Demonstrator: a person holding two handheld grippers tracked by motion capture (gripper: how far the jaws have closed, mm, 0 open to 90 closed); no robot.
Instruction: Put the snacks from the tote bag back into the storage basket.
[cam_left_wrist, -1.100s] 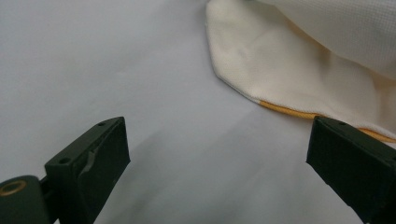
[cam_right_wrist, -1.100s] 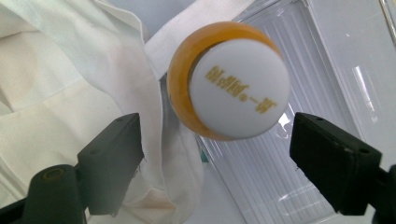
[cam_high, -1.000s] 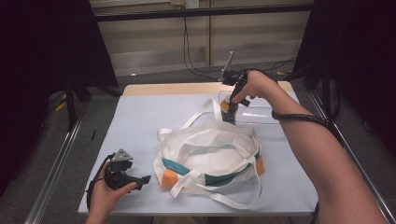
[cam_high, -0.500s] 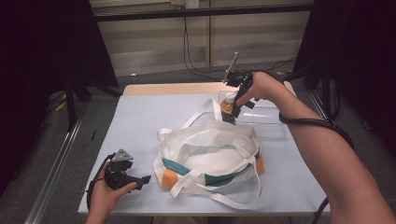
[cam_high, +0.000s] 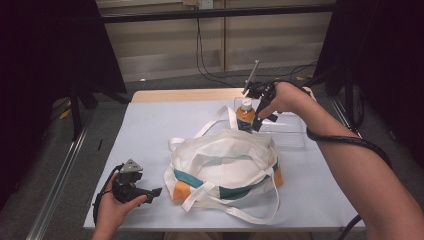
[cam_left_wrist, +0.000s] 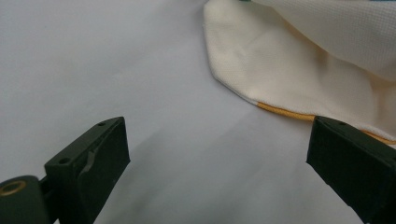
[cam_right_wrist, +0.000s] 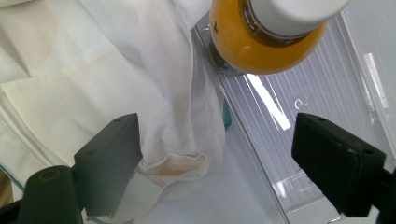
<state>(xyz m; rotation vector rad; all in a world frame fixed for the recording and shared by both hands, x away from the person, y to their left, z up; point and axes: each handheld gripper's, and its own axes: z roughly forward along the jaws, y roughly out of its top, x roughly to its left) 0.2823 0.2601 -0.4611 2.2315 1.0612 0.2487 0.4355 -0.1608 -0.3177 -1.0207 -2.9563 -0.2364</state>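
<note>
A white cloth bag (cam_high: 225, 162) with teal and orange panels lies slumped in the middle of the table. Behind it an orange bottle (cam_high: 245, 115) with a white cap stands upright at the left end of a clear plastic tray (cam_high: 287, 132). My right gripper (cam_high: 264, 121) hangs just right of the bottle, pointing down. In the right gripper view its jaws (cam_right_wrist: 217, 140) have just been opening and grip nothing; the bottle (cam_right_wrist: 264, 42) is beyond them, with a bag strap (cam_right_wrist: 182, 107) and the tray (cam_right_wrist: 299, 140) below. My left gripper (cam_high: 154, 193) rests open at the front left, beside the bag's corner (cam_left_wrist: 280, 70).
The pale table top (cam_high: 150, 130) has bare room to the left of the bag. Dark cables hang at the back wall (cam_high: 200, 55). A metal rail (cam_high: 55, 190) runs along the table's left side. A cable loops round the right forearm (cam_high: 345, 142).
My right gripper has drawn off to the right of the bottle, whose white cap now stands uncovered. The left hand and the bag have stayed put.
</note>
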